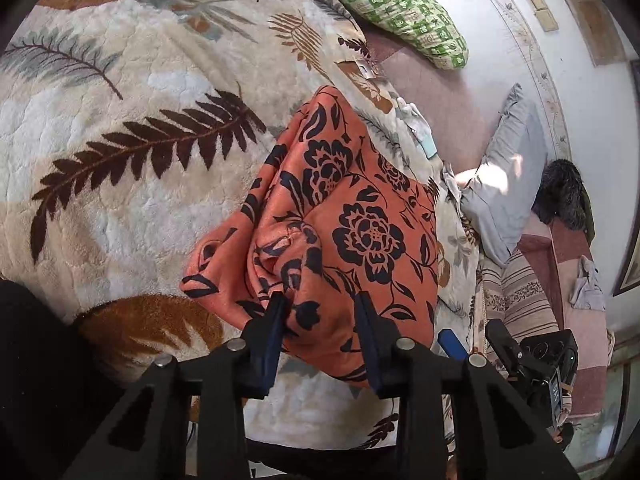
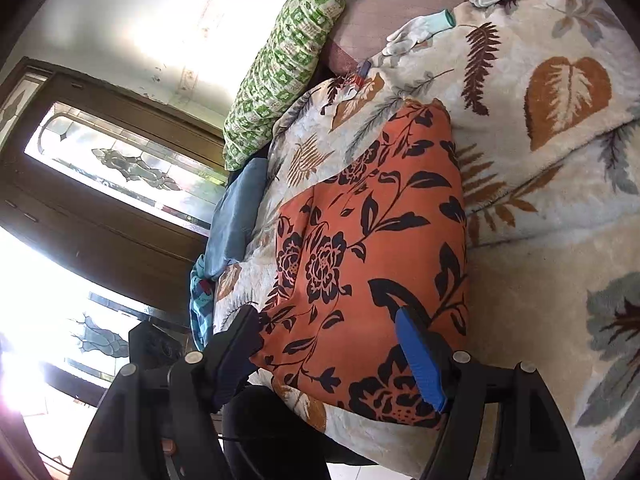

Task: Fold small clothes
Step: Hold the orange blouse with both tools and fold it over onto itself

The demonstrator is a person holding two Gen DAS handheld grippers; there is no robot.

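Two sets of fingers at the near edge of one orange floral garment (image 1: pixel 344 216) on the leaf-print blanket (image 1: pixel 120 184) of the bed. Long axis running away from both. Left fingers (image 1: pixel 320 312) partly narrowed, astride a bunched fold, pads apparently not pinching. Right fingers (image 2: pixel 332 344) spread wide across the near hem, nothing gripped.
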